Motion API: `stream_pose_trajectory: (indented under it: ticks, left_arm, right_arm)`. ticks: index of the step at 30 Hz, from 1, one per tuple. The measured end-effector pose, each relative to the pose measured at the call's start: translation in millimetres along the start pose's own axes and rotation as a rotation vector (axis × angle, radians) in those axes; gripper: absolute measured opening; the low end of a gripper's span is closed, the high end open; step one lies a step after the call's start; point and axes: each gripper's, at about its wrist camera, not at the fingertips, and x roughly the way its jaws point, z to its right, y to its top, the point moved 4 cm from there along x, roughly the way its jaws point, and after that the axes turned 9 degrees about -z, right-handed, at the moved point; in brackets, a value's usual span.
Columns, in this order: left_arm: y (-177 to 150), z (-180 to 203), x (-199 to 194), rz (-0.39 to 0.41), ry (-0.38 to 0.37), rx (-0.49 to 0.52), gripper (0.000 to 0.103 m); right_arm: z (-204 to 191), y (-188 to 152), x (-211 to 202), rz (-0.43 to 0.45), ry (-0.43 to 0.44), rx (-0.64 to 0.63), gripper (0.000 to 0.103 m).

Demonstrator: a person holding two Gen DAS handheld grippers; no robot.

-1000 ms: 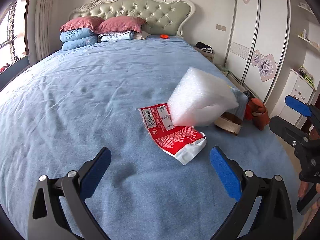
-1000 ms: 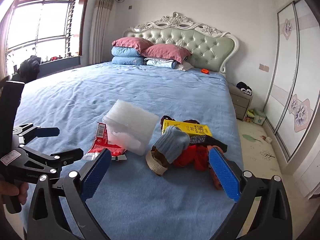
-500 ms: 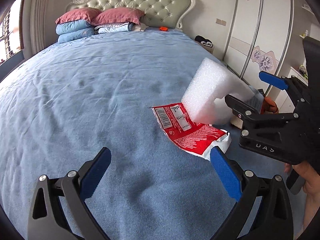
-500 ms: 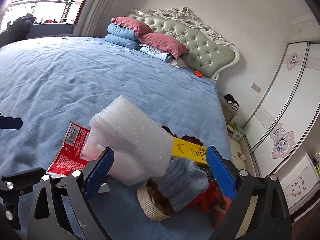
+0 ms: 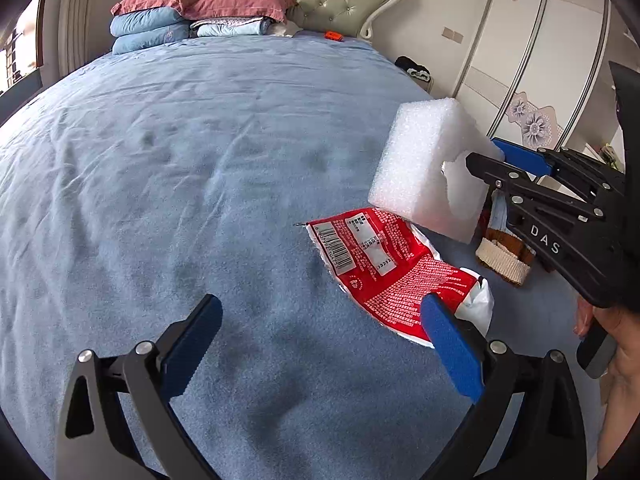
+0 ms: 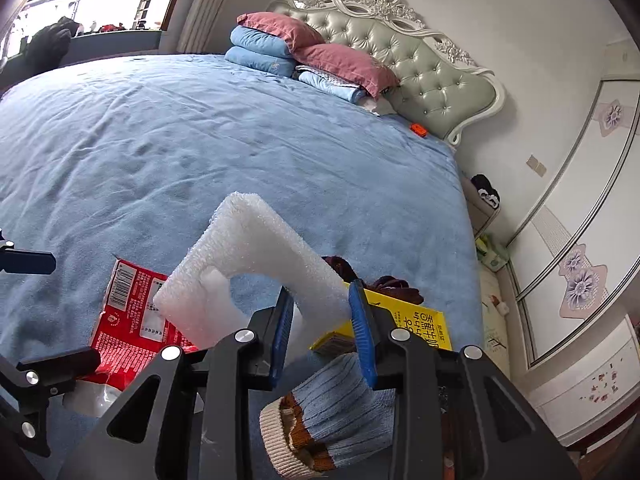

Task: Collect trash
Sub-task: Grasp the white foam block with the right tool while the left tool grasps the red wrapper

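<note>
Your right gripper is closing, both blue pads pressed on one wall of the single white foam block, which is raised off the blue bed. A second ago those jaws stood wide with the foam lying flat. Your left gripper hangs open, holding nothing; one red wrapper lies just ahead of its right pad. Beyond your right gripper sit one yellow box and one knitted sock, both partly hidden.
</note>
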Motion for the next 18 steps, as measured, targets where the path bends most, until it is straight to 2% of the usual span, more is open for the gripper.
stream_pose_trajectory:
  ticks: [2,9,13,15,18]
  left_arm:
    - [2,2,3,-0.008,-0.005,0.001,0.099]
    - [7,5,10,-0.026,-0.021,0.0,0.099]
    - [12,6,15,-0.042,-0.022,0.001,0.099]
    - [16,8,21,-0.059,-0.034,0.006,0.099]
    - [22,12,29,-0.079,-0.03,0.02,0.099]
  right_arm:
    - [2,1,1,-0.003,0.016,-0.025,0.029]
    - [-4,10,16,-0.056,-0.015,-0.15,0.031]
    - [0,16,23,-0.08,0.022,-0.15,0.031]
    - [2,17,26,-0.09,0.023,-0.146,0.025]
    - [4,18,27,-0.096,0.036,-0.129,0.025]
